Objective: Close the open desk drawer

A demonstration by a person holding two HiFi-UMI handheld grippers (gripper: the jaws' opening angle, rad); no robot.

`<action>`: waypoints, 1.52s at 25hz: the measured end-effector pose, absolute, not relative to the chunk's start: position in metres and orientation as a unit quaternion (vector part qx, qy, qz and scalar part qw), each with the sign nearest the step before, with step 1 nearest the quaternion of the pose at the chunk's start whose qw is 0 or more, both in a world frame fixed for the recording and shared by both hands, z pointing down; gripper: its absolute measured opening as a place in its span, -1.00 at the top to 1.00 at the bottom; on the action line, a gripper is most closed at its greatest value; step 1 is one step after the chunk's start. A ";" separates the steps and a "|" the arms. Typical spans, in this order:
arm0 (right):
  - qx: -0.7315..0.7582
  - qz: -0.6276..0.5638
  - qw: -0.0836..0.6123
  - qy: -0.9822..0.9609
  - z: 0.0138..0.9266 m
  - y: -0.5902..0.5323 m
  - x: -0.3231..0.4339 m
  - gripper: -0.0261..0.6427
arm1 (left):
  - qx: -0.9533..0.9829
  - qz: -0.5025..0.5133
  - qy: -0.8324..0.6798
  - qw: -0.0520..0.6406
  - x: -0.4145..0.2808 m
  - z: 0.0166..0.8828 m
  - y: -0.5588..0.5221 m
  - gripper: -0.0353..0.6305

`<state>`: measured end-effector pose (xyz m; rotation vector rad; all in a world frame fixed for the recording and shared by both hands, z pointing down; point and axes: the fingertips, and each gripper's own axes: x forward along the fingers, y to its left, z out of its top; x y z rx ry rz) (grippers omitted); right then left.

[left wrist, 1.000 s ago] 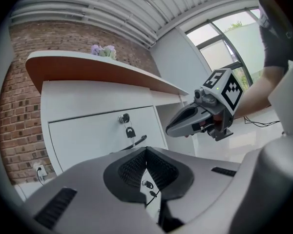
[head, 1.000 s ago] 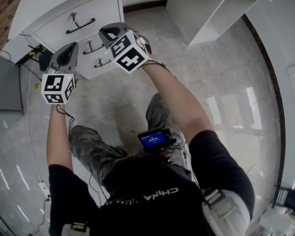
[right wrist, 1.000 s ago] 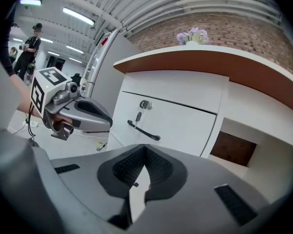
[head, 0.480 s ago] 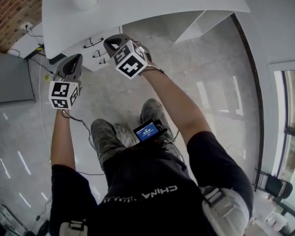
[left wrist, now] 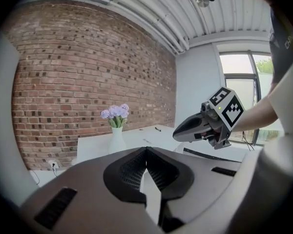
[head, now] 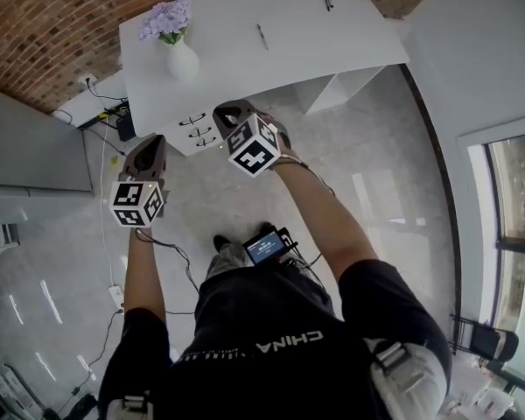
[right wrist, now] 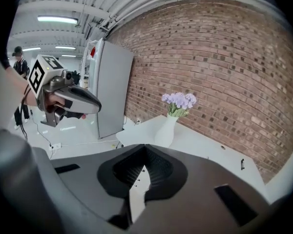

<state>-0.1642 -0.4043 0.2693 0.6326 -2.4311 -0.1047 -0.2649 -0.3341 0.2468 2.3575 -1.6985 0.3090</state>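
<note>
Showing two hand-held grippers held out ahead of a person (head: 271, 339), above a pale floor (head: 394, 208). At left in the head view, the left hand-held gripper (head: 149, 145); at right and further ahead, the right hand-held gripper (head: 229, 112), each with its marker cube towards the person. Seen along its own jaws, the left hand-held gripper clenched, pads meeting at the tip, grasping nothing. Likewise clenched and grasping nothing, the right hand-held gripper.

Beyond both, a white surface (head: 332, 33) against a brick wall (head: 52, 24), carrying a white vase (head: 182, 59) of lilac flowers (head: 168, 16) near its left end and two pens (head: 261, 36) further right.

Under the near left edge of the surface, the drawer fronts (head: 199, 131) with dark handles, just left of the right hand-held gripper's tip in the head view and apart from both tools; too small to tell whether any stands out from the rest. Left of the surface, a grey cabinet (head: 26, 147).
</note>
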 end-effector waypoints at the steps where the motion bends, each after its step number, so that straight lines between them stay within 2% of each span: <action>1: 0.243 -0.028 0.301 -0.922 0.264 -0.399 -0.159 0.88 | 0.799 0.098 -0.582 0.112 -0.262 0.240 -0.329 0.86; 8: 0.247 0.032 0.294 -0.923 0.288 -0.353 -0.117 0.88 | 0.790 0.095 -0.592 0.127 -0.222 0.238 -0.292 0.86; 21: 0.206 0.047 0.300 -0.930 0.330 -0.294 -0.087 0.87 | 0.764 0.131 -0.612 0.159 -0.187 0.282 -0.206 0.86; 38: 0.256 0.038 0.303 -0.917 0.318 -0.082 -0.040 0.88 | 0.810 0.129 -0.559 0.122 -0.138 0.270 -0.030 0.86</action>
